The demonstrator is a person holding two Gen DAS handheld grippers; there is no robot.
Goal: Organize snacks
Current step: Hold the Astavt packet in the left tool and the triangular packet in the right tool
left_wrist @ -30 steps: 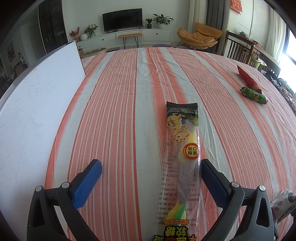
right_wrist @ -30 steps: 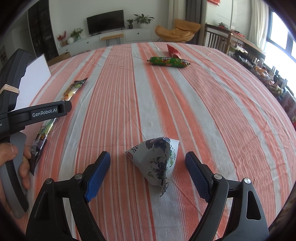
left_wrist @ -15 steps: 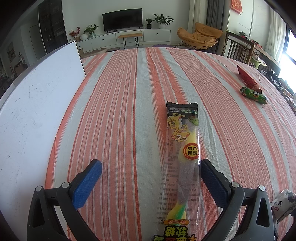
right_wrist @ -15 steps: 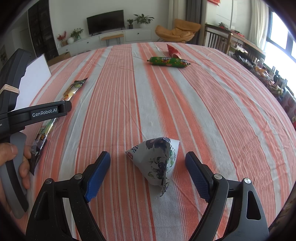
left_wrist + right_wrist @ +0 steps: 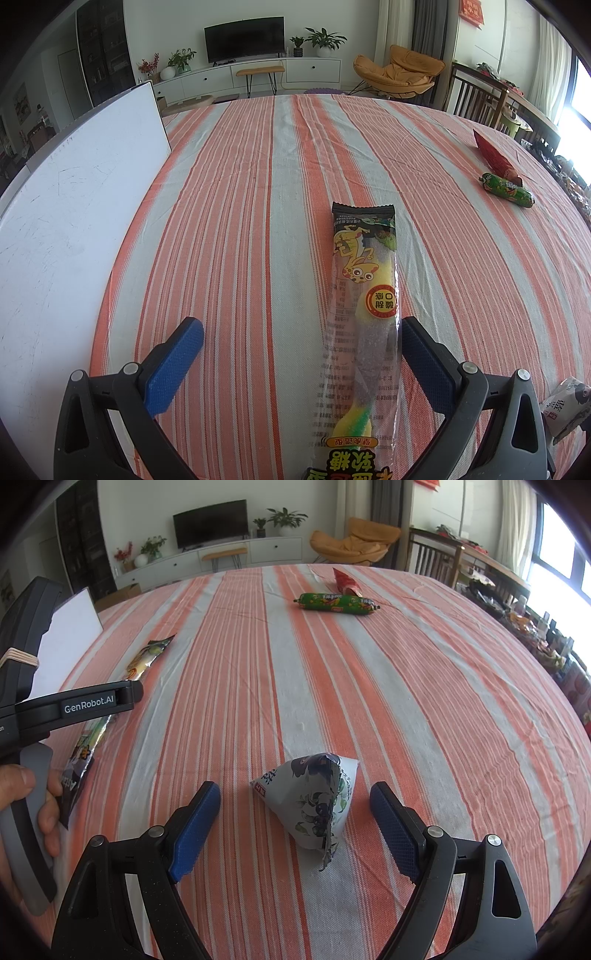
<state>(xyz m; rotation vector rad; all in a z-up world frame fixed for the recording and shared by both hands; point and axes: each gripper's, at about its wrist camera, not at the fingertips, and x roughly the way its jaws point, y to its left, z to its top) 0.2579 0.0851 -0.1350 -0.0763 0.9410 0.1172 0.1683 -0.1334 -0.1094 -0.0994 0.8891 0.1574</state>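
Observation:
A long clear candy packet [image 5: 364,321] lies lengthwise on the striped cloth, between the fingers of my left gripper [image 5: 301,350], nearer the right finger. The left gripper is open and empty. It also shows in the right wrist view [image 5: 110,716], partly hidden by the left gripper's body. A white pyramid-shaped snack pouch [image 5: 314,797] stands between the fingers of my right gripper [image 5: 295,819], which is open and empty. A green sausage stick [image 5: 336,603] and a red packet [image 5: 345,581] lie far back.
A white board [image 5: 62,236] lies along the left of the table. The orange-and-grey striped tablecloth [image 5: 424,686] covers the table. The person's hand [image 5: 29,801] holds the left gripper at the left. Chairs and a sideboard stand beyond the table.

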